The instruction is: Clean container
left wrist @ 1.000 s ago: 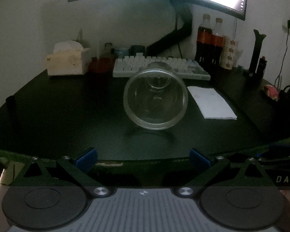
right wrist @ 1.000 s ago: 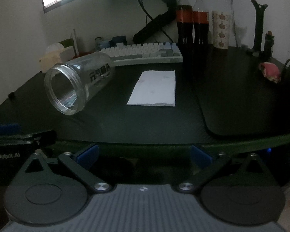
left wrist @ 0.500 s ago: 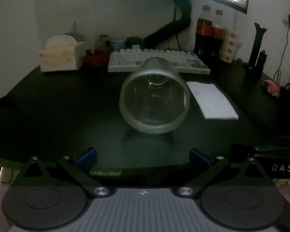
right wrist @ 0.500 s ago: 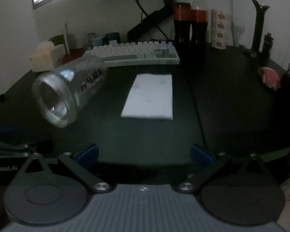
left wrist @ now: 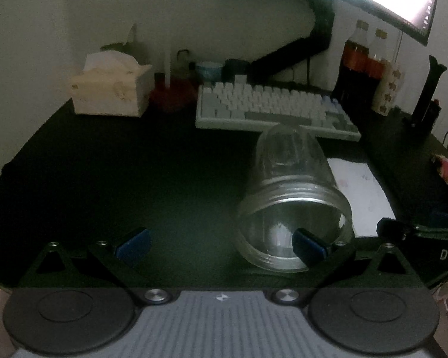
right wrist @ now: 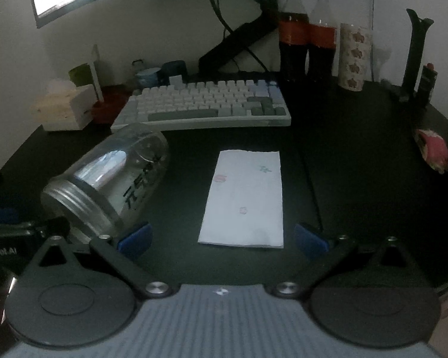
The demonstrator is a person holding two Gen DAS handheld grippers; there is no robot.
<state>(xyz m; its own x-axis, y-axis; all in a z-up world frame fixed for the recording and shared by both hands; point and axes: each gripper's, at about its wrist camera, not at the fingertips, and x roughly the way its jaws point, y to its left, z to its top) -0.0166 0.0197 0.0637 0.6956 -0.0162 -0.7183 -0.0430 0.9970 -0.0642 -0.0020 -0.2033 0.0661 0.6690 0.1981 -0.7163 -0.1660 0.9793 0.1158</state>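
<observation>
A clear plastic container [left wrist: 289,197] lies on its side on the black desk, threaded mouth toward me; it also shows in the right wrist view [right wrist: 113,179] with dark lettering on its wall. A folded white paper towel [right wrist: 245,200] lies flat to its right, partly hidden behind the container in the left wrist view [left wrist: 361,194]. My left gripper [left wrist: 221,244] is open; its right fingertip [left wrist: 309,246] sits in front of or inside the container's mouth. My right gripper [right wrist: 222,238] is open and empty, its fingers straddling the near end of the towel.
A white keyboard [right wrist: 206,107] lies behind the container. A tissue box [left wrist: 110,89] stands at the back left. Two cola bottles [right wrist: 306,32] and a patterned paper cup [right wrist: 354,56] stand at the back right. A pink wrapped item [right wrist: 433,149] lies at the right.
Both grippers moved forward over the desk. The left one shifted left, so the container now sits at its right fingertip. The right one now straddles the towel's near end.
</observation>
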